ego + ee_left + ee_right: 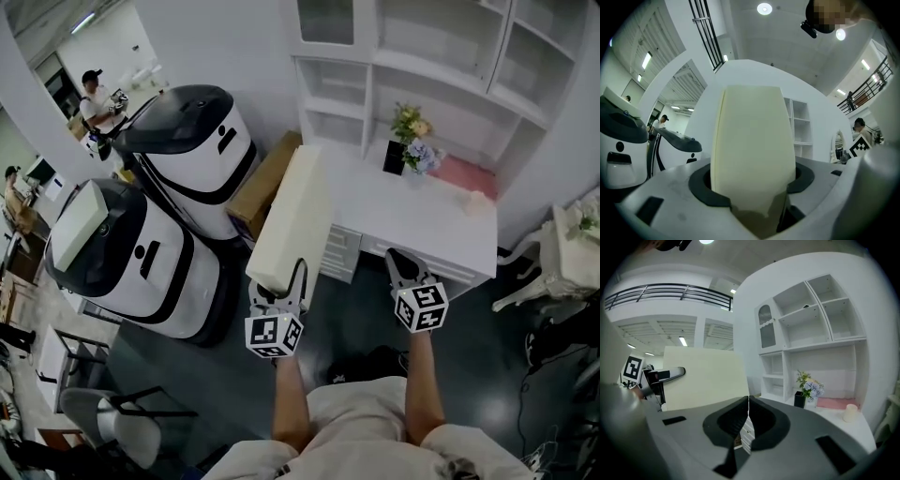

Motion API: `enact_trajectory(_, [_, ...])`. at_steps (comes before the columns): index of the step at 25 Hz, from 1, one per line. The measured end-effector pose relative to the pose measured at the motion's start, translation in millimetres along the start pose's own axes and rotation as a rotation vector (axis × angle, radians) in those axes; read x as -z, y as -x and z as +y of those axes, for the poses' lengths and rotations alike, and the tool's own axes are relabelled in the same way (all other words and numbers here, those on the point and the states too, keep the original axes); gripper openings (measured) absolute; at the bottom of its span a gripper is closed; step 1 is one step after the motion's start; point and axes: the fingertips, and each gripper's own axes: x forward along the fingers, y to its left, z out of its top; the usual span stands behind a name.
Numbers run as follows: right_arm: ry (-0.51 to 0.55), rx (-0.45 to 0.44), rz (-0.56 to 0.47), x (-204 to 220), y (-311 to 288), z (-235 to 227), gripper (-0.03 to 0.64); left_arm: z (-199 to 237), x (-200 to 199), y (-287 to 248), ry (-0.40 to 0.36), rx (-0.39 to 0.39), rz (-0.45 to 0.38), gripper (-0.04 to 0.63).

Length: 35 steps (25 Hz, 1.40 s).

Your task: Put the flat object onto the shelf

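Board (pixel 291 220) — cream, flat — is pinched at its near end by the left gripper (pixel 279 287), its far end beside the desk's (pixel 441 234) left edge, below the shelf (pixel 441 66). Left gripper view: jaws clamp the board's bottom end. Right gripper (pixel 403 267) — jaws pressed together, nothing between — hangs over the desk's front edge. Flowers (pixel 412 131) at the back edge, candle (pixel 474 201) near the right edge.
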Motion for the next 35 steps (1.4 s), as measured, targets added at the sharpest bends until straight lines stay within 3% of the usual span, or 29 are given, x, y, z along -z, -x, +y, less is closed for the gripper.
enact_trajectory(15, [-0.057,-0.003,-0.049,-19,-68,-14,0.069,18,-1,-56,-0.055,0.022,0.031,0.29])
enact_trajectory(35, [-0.129,0.015,-0.096,-64,-199,-83,0.069,61,-4,-208,-0.037,0.076,0.051,0.29])
